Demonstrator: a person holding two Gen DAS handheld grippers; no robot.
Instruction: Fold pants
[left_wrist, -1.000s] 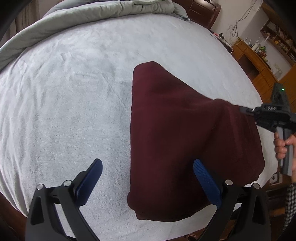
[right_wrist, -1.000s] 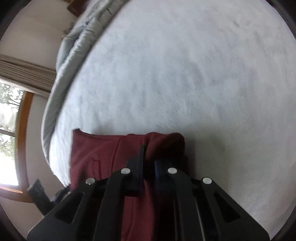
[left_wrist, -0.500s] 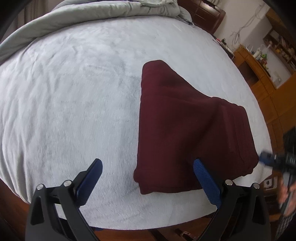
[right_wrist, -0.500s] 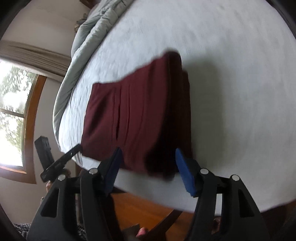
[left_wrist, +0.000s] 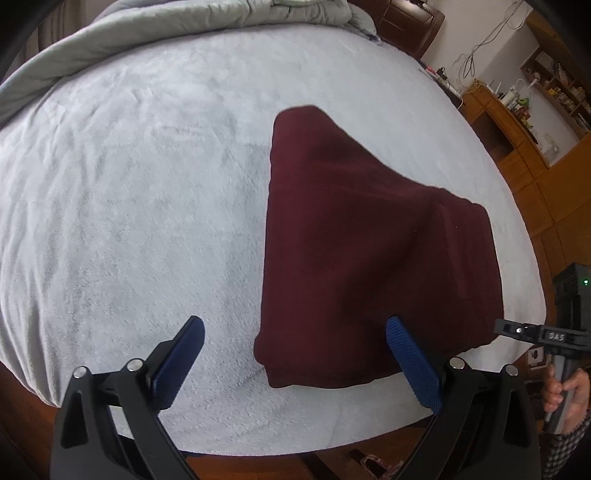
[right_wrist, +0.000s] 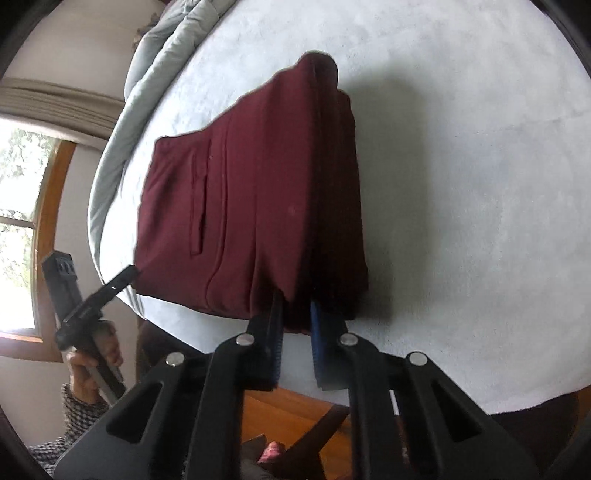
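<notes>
One garment, the pants (right_wrist: 255, 192), lies folded compactly on the bed (left_wrist: 129, 192). Right gripper (right_wrist: 295, 317) is clamped on its near edge; left gripper (left_wrist: 295, 354) is spread, empty. Little remains.

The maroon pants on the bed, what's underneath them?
The folded maroon pants lie on the pale grey fleece blanket covering the bed; the blanket shows all around them. Whatever lies between the folded layers, or directly beneath the pants, is covered and cannot be seen.

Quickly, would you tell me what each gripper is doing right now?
Left gripper: open, holding nothing.
Right gripper: shut on the near edge of the folded pants.
</notes>
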